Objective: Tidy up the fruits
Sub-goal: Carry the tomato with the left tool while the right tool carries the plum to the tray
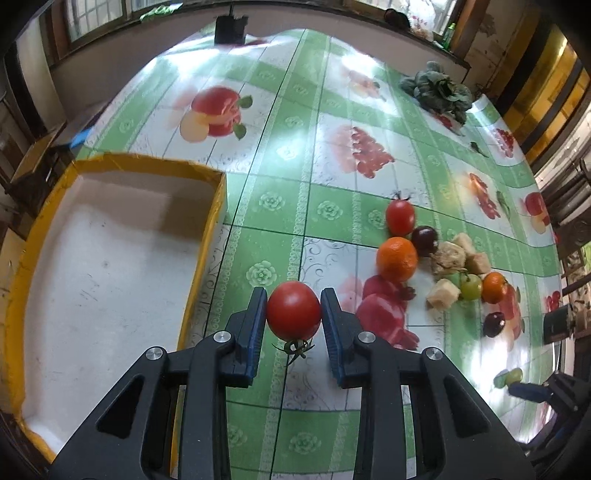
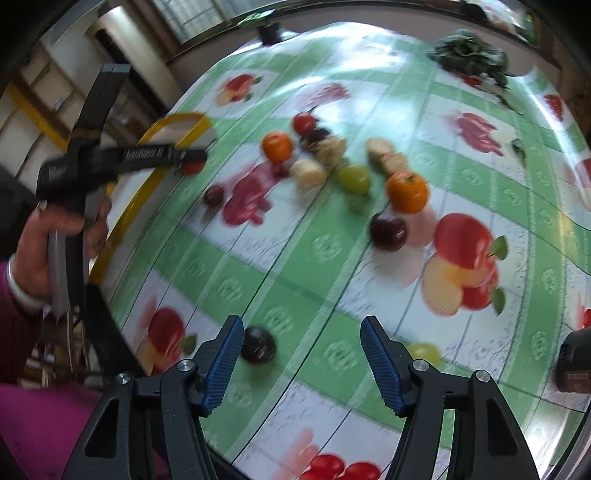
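We saw a table (image 1: pixel 295 206) under a glossy green-and-white checked cloth printed with fruit, daylight glaring off it. Windows (image 1: pixel 96 18) ran along the pale far wall (image 1: pixel 122 62). Yellow-framed shelving (image 1: pixel 546 85) stood at the right.

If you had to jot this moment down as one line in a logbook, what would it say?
left gripper: shut on red tomato | right gripper: open, holding nothing, dark plum by one finger | yellow-rimmed box: no fruit inside

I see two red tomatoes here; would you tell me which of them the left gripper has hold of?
The stemmed tomato beside the yellow-rimmed box, clamped between the left gripper pads. The other tomato lies free at the far end of the fruit cluster.
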Available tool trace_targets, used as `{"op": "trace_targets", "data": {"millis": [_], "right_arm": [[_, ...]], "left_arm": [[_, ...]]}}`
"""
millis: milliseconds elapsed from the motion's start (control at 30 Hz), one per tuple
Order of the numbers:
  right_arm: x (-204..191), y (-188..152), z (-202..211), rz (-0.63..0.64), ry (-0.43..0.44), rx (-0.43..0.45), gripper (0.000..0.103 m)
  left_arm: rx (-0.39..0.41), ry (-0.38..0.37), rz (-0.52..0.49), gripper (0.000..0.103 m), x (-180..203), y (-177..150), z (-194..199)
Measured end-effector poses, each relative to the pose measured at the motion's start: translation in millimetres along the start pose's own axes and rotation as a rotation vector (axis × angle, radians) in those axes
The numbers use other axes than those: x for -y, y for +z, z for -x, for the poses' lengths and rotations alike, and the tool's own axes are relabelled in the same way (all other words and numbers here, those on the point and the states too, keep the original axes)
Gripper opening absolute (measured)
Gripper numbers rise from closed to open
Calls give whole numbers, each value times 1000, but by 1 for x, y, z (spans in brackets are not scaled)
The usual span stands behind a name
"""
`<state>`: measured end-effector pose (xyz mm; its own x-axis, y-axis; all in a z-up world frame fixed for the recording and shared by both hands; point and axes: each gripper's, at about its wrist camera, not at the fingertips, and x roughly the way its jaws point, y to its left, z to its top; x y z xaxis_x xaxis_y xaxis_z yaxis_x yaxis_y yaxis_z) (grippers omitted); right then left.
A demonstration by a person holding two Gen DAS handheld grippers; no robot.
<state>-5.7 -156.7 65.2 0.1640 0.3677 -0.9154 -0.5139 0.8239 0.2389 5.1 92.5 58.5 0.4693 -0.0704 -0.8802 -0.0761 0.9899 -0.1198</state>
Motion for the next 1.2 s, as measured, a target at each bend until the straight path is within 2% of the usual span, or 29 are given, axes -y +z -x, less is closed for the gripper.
{"op": "trace_targets", "data": {"millis": [100,133,167,300,367,433,633,867,1200], "right_arm": [[-11,-6,-8,33,6,-31,61],[-14,-7,-11,42,15,-42,52],[-18,-8,-15,53,17,-53,47],[-26,-13,-26,63,2,-65,44],[-28,-15,-32,53,5,-70,31],[-31,-15,-34,62,-17,-62,26],[-28,-11,-28,50,-11,-64,25],[-40,19,-14,71,8,-8,25],[-89,81,-28,185,70,45,25]], "left_arm": [[2,-8,-17,29,4,-2,8],[1,-6,-23,29,5,-4,10],[2,-3,-31,29,7,-5,11],[5,1,-53,29,9,-10,17],[-3,6,-60,29,9,-13,17],[-6,5,-60,29,8,-15,19],[6,1,-47,29,1,-19,30],[53,17,-14,29,-15,-12,53],[63,137,72,29,-68,-7,64]]}}
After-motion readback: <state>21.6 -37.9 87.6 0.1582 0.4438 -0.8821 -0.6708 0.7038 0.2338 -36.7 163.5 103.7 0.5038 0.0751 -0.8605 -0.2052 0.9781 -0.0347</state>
